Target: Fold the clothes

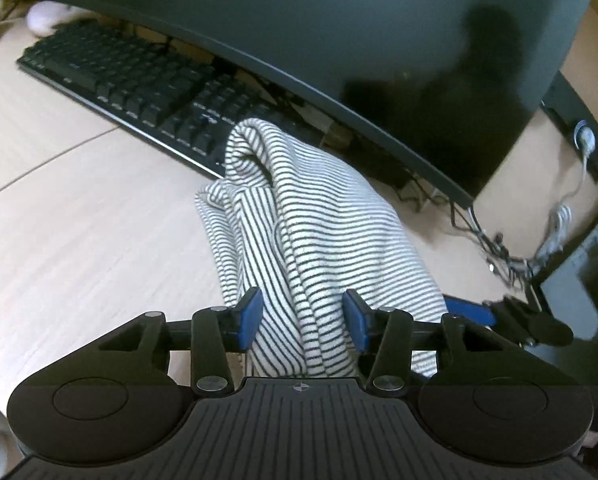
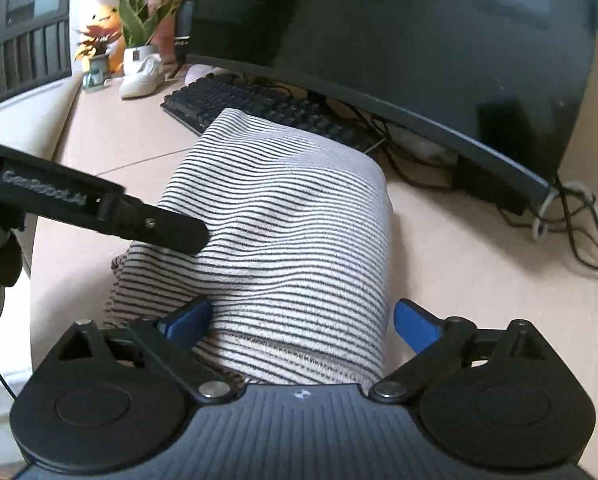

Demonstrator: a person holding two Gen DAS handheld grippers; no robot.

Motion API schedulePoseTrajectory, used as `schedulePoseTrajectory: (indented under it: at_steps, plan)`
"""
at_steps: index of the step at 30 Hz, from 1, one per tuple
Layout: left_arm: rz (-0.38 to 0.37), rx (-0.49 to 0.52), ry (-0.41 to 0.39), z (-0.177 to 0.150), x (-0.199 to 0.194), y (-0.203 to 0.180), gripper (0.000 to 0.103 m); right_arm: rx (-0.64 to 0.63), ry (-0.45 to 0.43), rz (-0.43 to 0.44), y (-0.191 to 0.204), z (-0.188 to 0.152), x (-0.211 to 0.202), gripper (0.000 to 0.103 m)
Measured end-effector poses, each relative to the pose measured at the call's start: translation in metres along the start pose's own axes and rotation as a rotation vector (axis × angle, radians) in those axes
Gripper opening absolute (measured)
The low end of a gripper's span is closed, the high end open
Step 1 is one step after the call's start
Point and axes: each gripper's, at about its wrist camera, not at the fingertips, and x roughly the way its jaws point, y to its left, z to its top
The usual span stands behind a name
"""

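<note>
A white garment with thin dark stripes (image 1: 323,232) lies bunched and partly folded on the pale wooden desk (image 1: 79,220). In the left wrist view a thick ridge of it runs between the blue pads of my left gripper (image 1: 303,322), which is shut on the cloth. My right gripper (image 1: 499,316) shows at the garment's right edge there. In the right wrist view the folded garment (image 2: 299,232) fills the gap of my right gripper (image 2: 301,322), whose fingers stand wide apart and open around it. A black finger of the left gripper (image 2: 171,232) rests on the cloth's left side.
A black keyboard (image 1: 139,88) and a large dark monitor (image 1: 339,40) stand just behind the garment. Cables (image 2: 579,232) trail at the right. Potted plants (image 2: 139,28) and a white shoe (image 2: 143,76) sit at the far left corner. The desk's left edge (image 2: 39,216) is close.
</note>
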Motion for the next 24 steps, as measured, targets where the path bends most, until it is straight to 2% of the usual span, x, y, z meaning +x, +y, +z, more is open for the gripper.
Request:
schedulePoseTrajectory:
  at_steps: [1, 3, 5, 11, 16, 18, 21, 24]
  plan:
    - [0.019, -0.006, -0.004, -0.005, -0.005, -0.004, 0.053, 0.010, -0.004, 0.006, -0.002, -0.002, -0.007, 0.099]
    - [0.056, -0.017, -0.011, -0.016, -0.015, -0.013, 0.064, 0.043, -0.014, 0.018, -0.006, -0.004, -0.017, 0.103]
    - [0.094, -0.028, -0.018, -0.026, -0.025, -0.022, 0.066, 0.083, -0.007, 0.029, -0.012, -0.009, -0.028, 0.103]
    - [0.207, -0.062, -0.040, -0.057, -0.055, -0.048, 0.099, 0.182, 0.015, 0.039, -0.022, -0.036, -0.070, 0.103]
    - [0.304, -0.086, -0.060, -0.084, -0.079, -0.071, 0.103, 0.196, -0.041, 0.055, -0.019, -0.056, -0.112, 0.103]
    - [0.350, -0.074, -0.072, -0.093, -0.083, -0.087, 0.103, 0.176, -0.069, 0.033, -0.015, -0.066, -0.127, 0.103]
    - [0.395, 0.000, -0.077, -0.106, -0.085, -0.109, 0.103, 0.184, -0.105, 0.000, -0.015, -0.088, -0.147, 0.103]
    - [0.425, 0.041, -0.088, -0.113, -0.088, -0.122, 0.103, 0.222, -0.105, -0.012, -0.022, -0.095, -0.152, 0.103]
